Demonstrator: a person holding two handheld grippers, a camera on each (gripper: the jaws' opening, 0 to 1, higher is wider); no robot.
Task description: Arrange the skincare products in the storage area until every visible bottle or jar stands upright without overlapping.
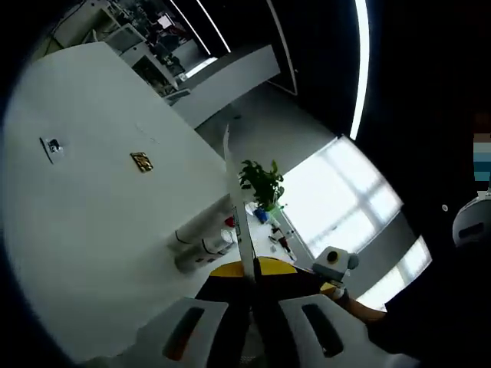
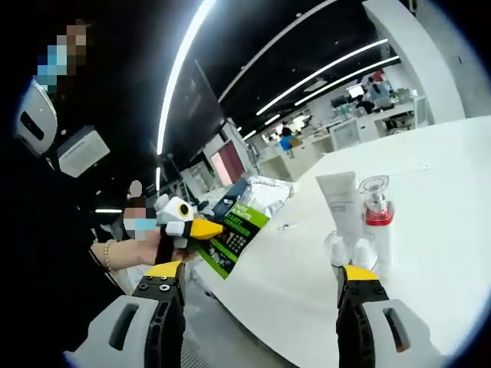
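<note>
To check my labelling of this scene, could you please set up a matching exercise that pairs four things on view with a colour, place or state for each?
Things:
1. tube
2. clear bottle
3. green-and-black packet
4. right claw

Descriptions:
A. open, holding nothing
B. clamped in the left claw
C. has a red band
D. all white, standing on the table

Pairs: 1-D, 2-C, 3-B, 4-A

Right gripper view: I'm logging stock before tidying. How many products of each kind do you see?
white tube: 1
clear-capped bottle with red band: 1
green-and-black packet: 1
clear round piece in front of the tube, kind unclear: 1
Total: 4
</note>
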